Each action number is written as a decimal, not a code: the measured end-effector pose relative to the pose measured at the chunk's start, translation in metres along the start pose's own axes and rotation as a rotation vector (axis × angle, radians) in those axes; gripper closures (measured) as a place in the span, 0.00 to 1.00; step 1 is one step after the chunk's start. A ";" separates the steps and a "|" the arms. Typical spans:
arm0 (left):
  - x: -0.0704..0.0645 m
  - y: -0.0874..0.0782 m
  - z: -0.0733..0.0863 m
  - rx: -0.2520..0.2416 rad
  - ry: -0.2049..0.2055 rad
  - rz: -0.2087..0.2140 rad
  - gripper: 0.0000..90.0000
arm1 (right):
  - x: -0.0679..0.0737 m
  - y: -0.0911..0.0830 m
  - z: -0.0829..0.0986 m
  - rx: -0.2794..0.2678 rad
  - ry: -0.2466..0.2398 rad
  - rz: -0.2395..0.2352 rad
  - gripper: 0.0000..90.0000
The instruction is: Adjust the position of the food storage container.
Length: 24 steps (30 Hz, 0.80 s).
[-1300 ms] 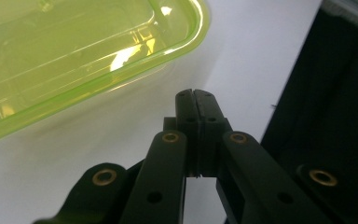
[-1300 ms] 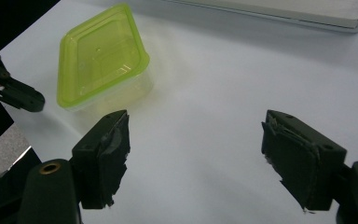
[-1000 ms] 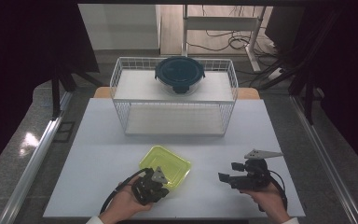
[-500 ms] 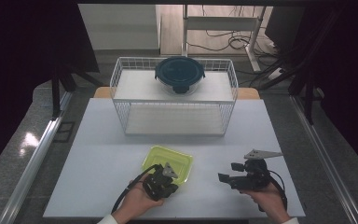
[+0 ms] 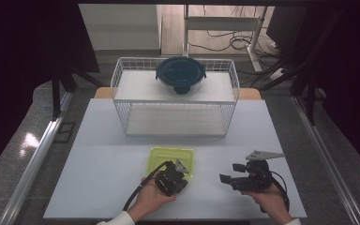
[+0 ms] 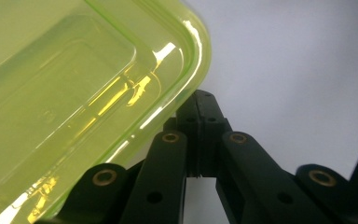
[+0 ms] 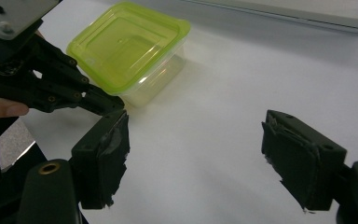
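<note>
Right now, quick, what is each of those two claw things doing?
Left gripper: jaws shut together at the corner of the yellow-green lidded container, with nothing visibly between them.
Right gripper: open, holding nothing, over the white table.

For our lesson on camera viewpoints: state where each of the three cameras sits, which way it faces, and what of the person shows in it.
High view: above the person's side, facing forward and down on the table; both forearms enter below.
Left gripper view: on the left gripper, jaws together beside the green-lidded container.
Right gripper view: on the right gripper, jaws apart, facing the left gripper and a fingertip.
All share the container.
</note>
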<state>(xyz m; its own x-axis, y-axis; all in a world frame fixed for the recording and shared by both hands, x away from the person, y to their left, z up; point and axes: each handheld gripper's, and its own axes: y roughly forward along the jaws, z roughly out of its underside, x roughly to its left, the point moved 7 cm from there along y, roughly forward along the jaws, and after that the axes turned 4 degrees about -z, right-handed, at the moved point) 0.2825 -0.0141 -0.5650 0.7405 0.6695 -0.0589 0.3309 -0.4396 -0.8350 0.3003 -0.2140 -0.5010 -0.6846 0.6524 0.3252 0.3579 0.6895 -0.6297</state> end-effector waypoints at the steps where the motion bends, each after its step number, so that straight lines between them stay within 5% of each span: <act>1: 0.000 0.002 -0.002 -0.013 -0.022 -0.001 1.00 | 0.000 0.000 0.000 0.000 0.000 0.000 0.26; 12: 0.001 -0.003 -0.004 -0.019 -0.016 -0.002 1.00 | 0.000 0.001 0.000 0.005 -0.004 0.006 0.26; 19: 0.000 -0.041 0.007 -0.096 -0.033 0.009 1.00 | 0.001 -0.001 0.000 0.001 -0.010 0.010 0.26; 24: 0.020 -0.071 0.017 -0.153 -0.078 -0.010 1.00 | 0.000 0.000 0.001 0.004 -0.005 0.014 0.26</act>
<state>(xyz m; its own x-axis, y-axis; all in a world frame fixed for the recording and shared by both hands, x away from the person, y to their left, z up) 0.2633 0.0409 -0.5161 0.6912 0.7160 -0.0981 0.4274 -0.5145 -0.7434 0.2999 -0.2139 -0.5016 -0.6827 0.6603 0.3129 0.3651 0.6792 -0.6368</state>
